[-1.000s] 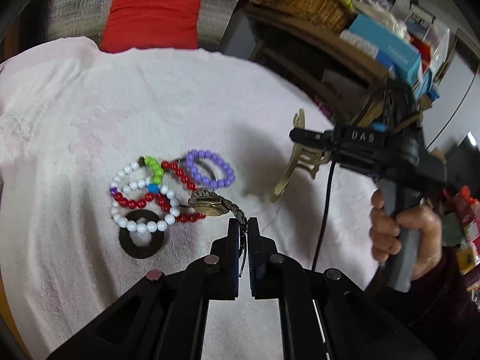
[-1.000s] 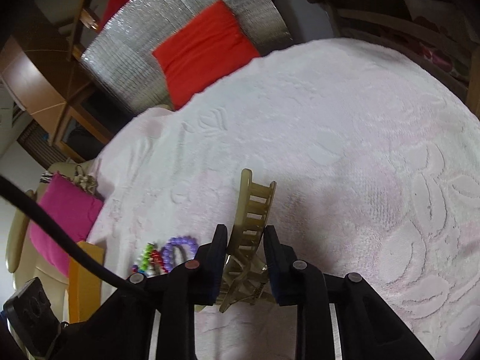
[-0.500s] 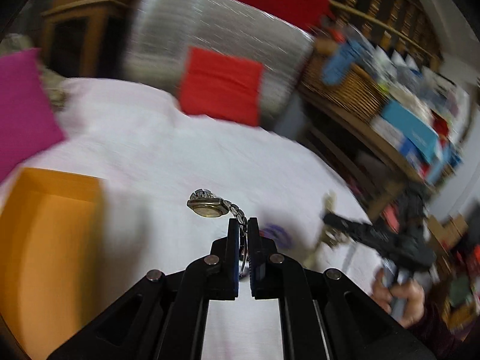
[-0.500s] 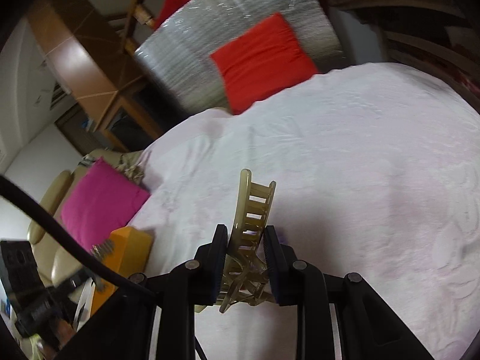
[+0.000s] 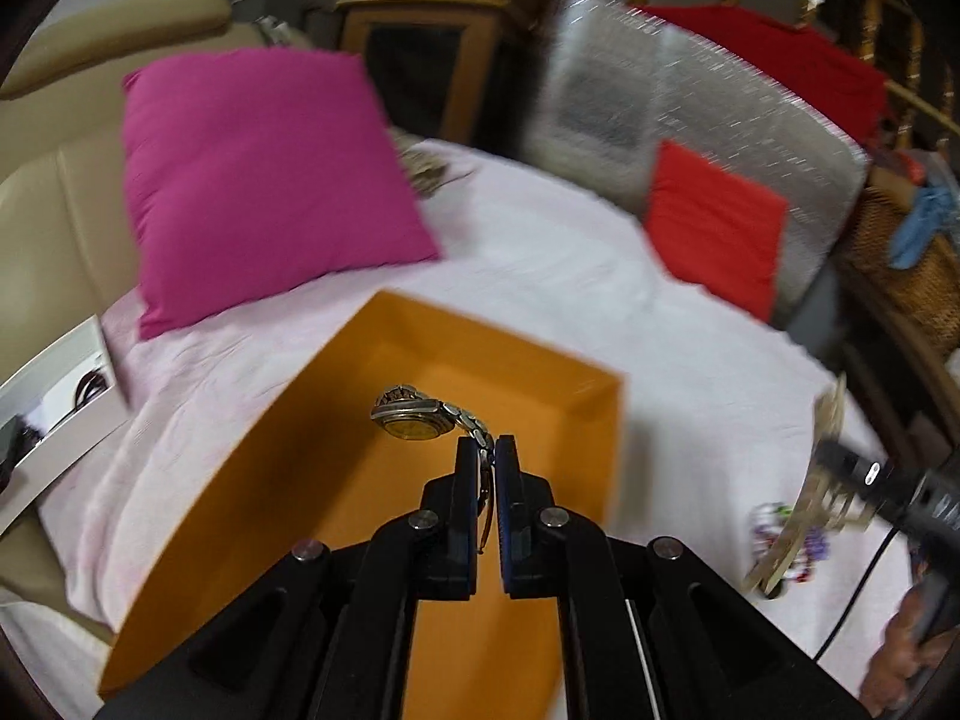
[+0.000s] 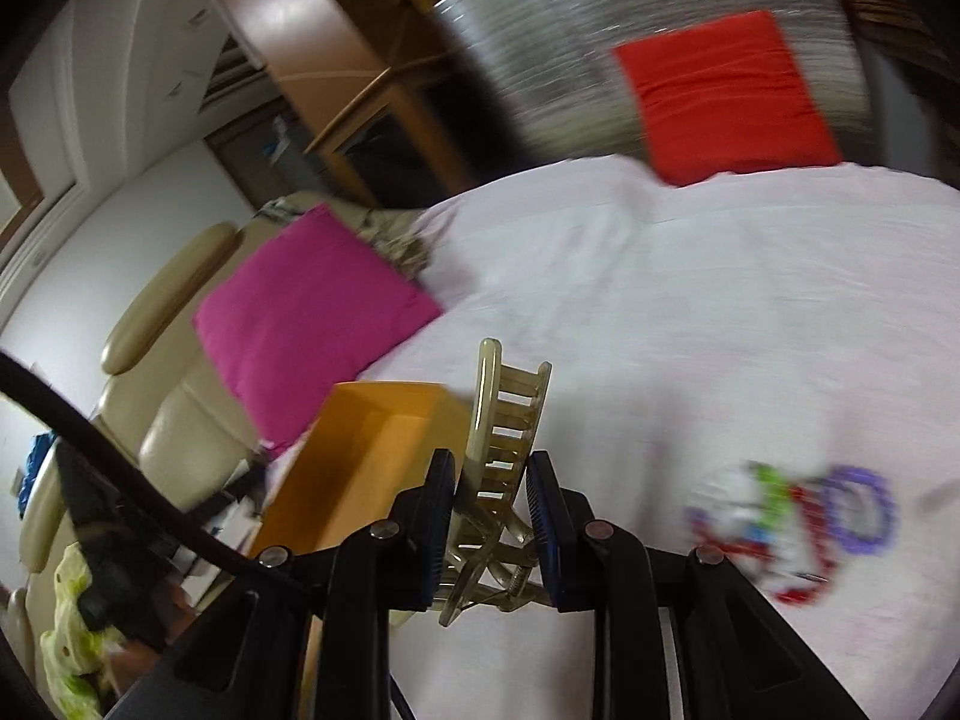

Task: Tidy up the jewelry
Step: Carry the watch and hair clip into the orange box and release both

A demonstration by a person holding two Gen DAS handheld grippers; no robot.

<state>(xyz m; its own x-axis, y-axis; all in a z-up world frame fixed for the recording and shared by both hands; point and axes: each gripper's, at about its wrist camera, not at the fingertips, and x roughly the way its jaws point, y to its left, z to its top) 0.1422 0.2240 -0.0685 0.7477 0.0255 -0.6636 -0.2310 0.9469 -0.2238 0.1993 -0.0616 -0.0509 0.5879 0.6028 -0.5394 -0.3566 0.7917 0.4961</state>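
From my left wrist camera, my left gripper (image 5: 486,462) is clamped on the metal link band of a gold-faced wristwatch (image 5: 414,414), jaws almost together with only the band between them. The watch head juts out ahead of the fingertips and hangs over the open orange cardboard box (image 5: 336,420), which sits directly beneath and ahead of this gripper on the pale pink bedspread (image 5: 690,372). Beyond the box to the left lies a magenta square cushion (image 5: 258,180); farther ahead to the right a red cushion (image 5: 714,228) leans on a silver quilted panel (image 5: 690,96). At the far right edge this view alone shows my right hand (image 5: 918,642), blurred, on its handle.

From my right wrist camera, my right gripper (image 6: 491,498) is clamped on a translucent beige plastic claw hair clip (image 6: 507,420), the pads pressing its hinge end, the toothed end standing up past the fingertips. The orange box (image 6: 372,438) lies just left of this gripper. Only here is the pile of coloured bead bracelets (image 6: 798,522) seen in full, though blurred, on the bedspread to the right of the gripper. The watch is hidden here.
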